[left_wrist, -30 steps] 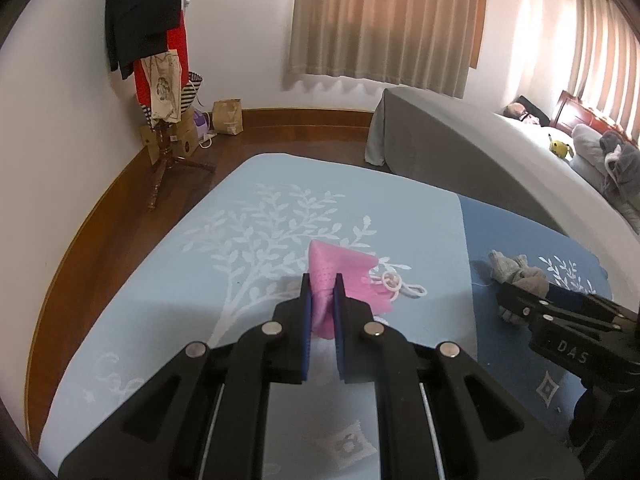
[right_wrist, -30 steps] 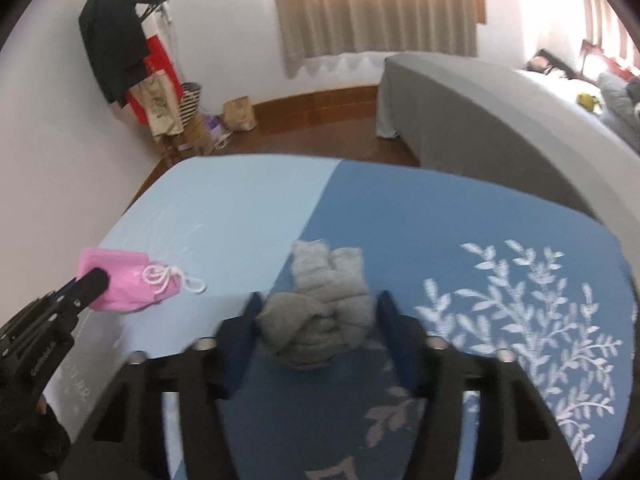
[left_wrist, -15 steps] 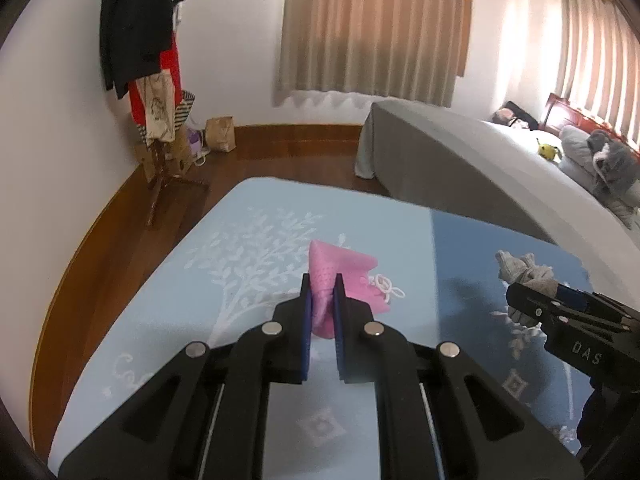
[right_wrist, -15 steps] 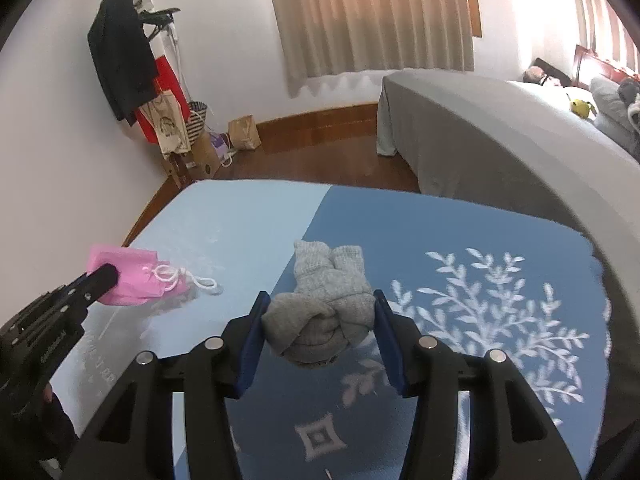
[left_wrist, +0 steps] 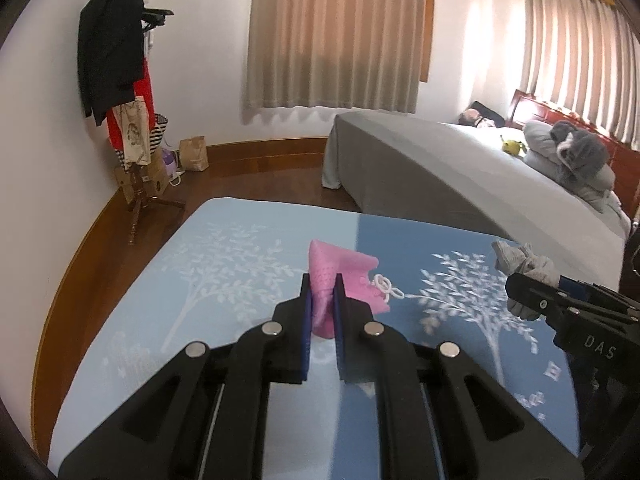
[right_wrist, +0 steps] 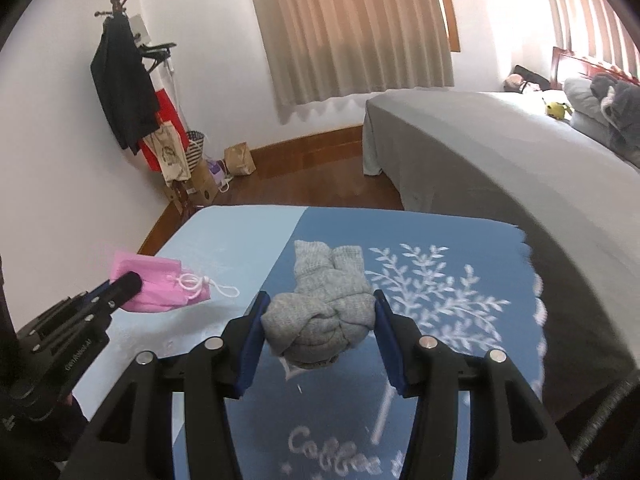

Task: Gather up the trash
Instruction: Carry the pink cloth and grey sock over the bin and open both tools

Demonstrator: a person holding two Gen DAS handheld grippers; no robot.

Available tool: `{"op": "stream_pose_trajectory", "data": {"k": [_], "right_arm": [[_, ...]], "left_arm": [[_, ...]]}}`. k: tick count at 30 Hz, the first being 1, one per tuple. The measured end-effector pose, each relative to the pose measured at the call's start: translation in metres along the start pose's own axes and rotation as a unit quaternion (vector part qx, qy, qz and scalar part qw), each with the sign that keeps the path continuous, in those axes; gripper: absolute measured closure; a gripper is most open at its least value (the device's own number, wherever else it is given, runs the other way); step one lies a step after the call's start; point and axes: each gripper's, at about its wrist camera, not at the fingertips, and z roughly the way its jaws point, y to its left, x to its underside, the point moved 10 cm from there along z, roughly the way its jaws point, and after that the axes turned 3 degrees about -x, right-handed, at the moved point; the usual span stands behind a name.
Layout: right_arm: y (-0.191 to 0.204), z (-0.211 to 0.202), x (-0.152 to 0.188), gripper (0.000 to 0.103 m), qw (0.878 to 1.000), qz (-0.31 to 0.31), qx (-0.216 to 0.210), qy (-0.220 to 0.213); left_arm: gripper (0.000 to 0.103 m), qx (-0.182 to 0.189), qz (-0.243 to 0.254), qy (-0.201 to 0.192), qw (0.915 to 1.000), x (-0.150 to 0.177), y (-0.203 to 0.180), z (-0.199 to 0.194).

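The left gripper (left_wrist: 320,304) is clenched on a crumpled pink face mask (left_wrist: 340,276), white ear loops dangling to its right. The right gripper (right_wrist: 320,320) grasps a balled grey sock (right_wrist: 320,316). Only the right wrist view shows the "Coffee" lettering (right_wrist: 332,452) on the blue surface (right_wrist: 460,240) beneath.

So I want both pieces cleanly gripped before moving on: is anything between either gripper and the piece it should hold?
No. The left gripper pinches the pink mask, and the right gripper clamps the gray sock bundle. No bin is in view.
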Motion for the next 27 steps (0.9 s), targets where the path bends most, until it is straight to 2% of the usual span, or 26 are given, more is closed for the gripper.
{"op": "stream_pose_trajectory", "data": {"k": [16, 27], "right_arm": [[-0.035, -0.125, 0.023, 0.052, 0.999, 0.01, 0.023, -0.039], [-0.058, -0.19, 0.042, 0.052, 0.998, 0.016, 0.042, -0.055]], "left_arm": [[0.094, 0.06, 0.025, -0.008, 0.9978, 0.02, -0.077, -0.085], [0.094, 0.107, 0.053, -0.014, 0.9927, 0.039, -0.131, -0.136]]}}
